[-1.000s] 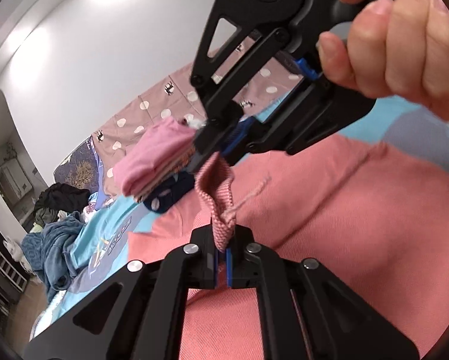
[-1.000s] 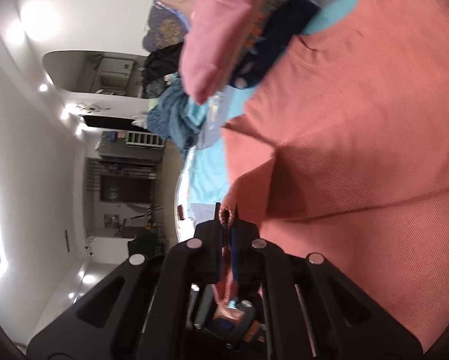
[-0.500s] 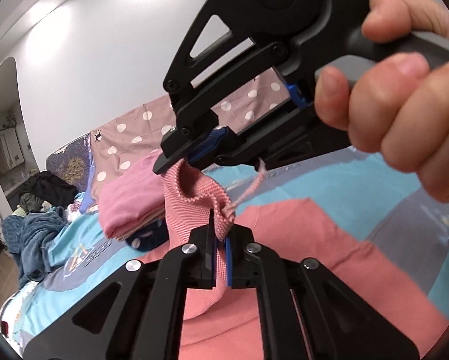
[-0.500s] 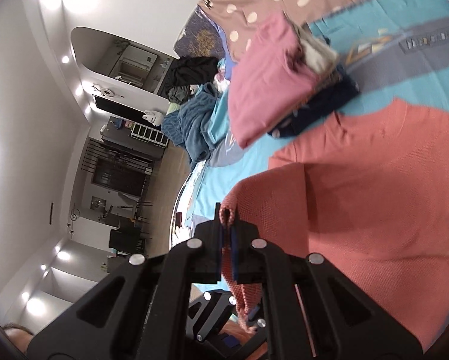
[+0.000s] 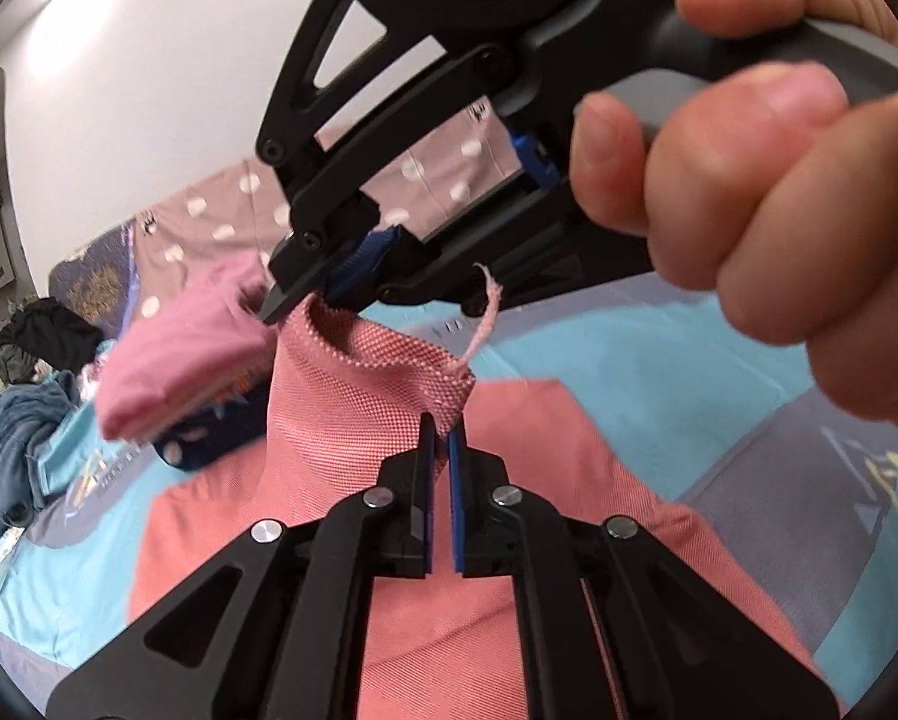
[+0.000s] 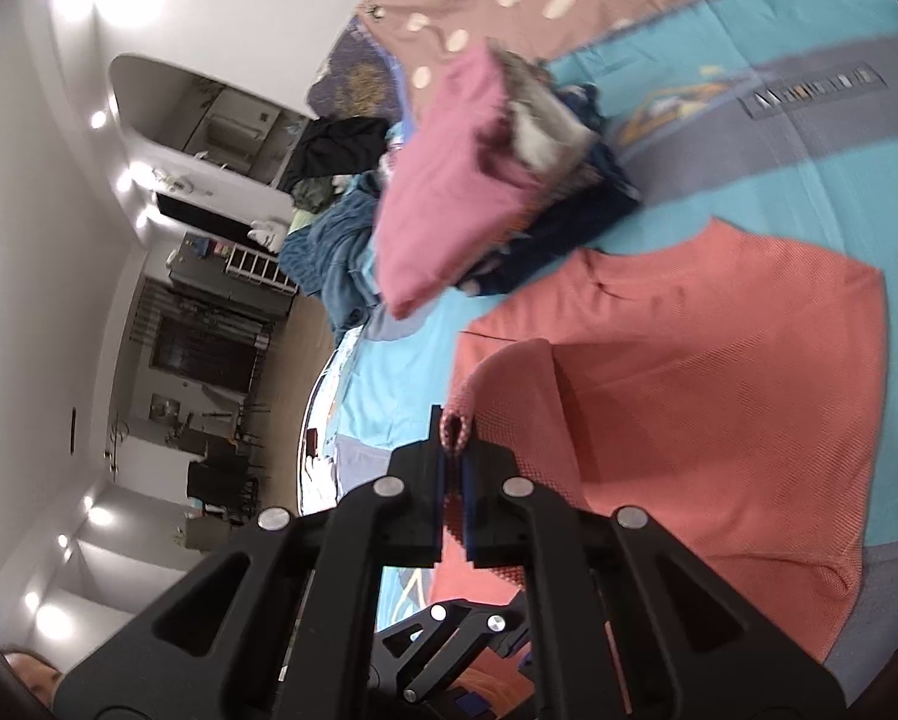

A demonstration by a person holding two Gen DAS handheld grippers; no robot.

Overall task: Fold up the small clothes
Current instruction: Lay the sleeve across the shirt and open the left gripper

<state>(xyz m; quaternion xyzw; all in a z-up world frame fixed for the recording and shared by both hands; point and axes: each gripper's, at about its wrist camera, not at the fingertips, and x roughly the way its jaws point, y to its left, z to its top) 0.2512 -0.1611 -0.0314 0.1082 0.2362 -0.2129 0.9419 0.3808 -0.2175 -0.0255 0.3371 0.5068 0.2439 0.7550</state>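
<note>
A: Pinching the hem, both of them. Left hand-held gripper (image 5: 441, 420) clenched on a corner of the coral garment (image 5: 353, 396), low centre of the left view; right hand-held gripper (image 5: 323, 294) clamped on the same edge just above, upper middle, with a hand (image 5: 748, 204) wrapped round its handle.

B: And in the right view?

A: Right hand-held gripper (image 6: 453, 435) nipping a small fold of hem at lower centre. Rest of the coral garment (image 6: 718, 360) spread flat on the bed cover (image 6: 808, 180), right half of the frame.

B: Handling?

A: Probably light, soft, floppy; coarse weave, so likely not slippery. Best held at the two hem corners, as here, to keep the edge taut. Loose thread (image 5: 483, 324) trailing from the corner, apt to snag.

B: Further out?

A: Stack of folded clothes (image 6: 449, 192), pink on top, beyond the garment, upper centre. Unfolded heap (image 6: 335, 240) farther left.

B: Any writing?

A: Printed lettering on the cover's grey band (image 6: 814, 90), upper right; too blurred to read.
</note>
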